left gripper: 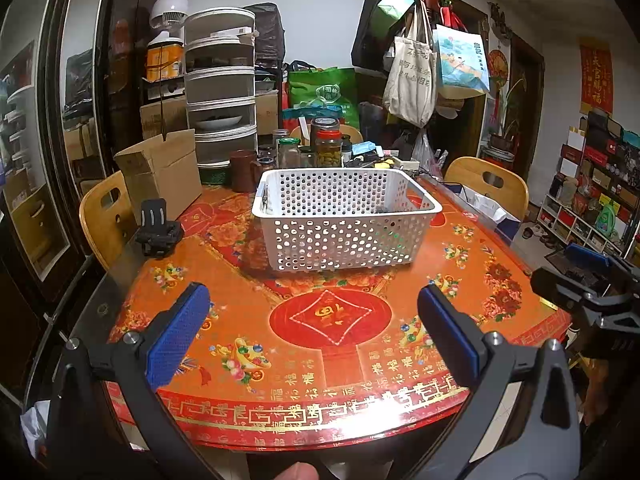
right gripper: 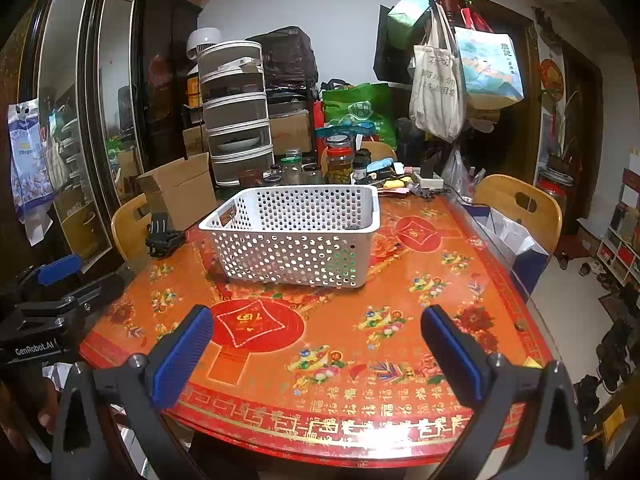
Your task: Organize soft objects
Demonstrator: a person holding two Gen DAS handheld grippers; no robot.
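Observation:
A white perforated plastic basket (left gripper: 344,216) stands in the middle of the red patterned table (left gripper: 328,360); it also shows in the right wrist view (right gripper: 296,236). Something dark lies inside it near the right wall (left gripper: 382,210), mostly hidden; green shows through the holes. My left gripper (left gripper: 312,328) is open and empty, above the table's near edge, short of the basket. My right gripper (right gripper: 316,344) is open and empty, also above the near edge. Each gripper shows at the side of the other's view: the right gripper (left gripper: 592,276) and the left gripper (right gripper: 56,276).
A black phone clamp (left gripper: 158,228) sits at the table's left edge. An open cardboard box (left gripper: 164,176) and several jars (left gripper: 328,144) stand behind the basket. Wooden chairs (left gripper: 106,216) flank the table. A coat rack with bags (left gripper: 420,68) stands behind.

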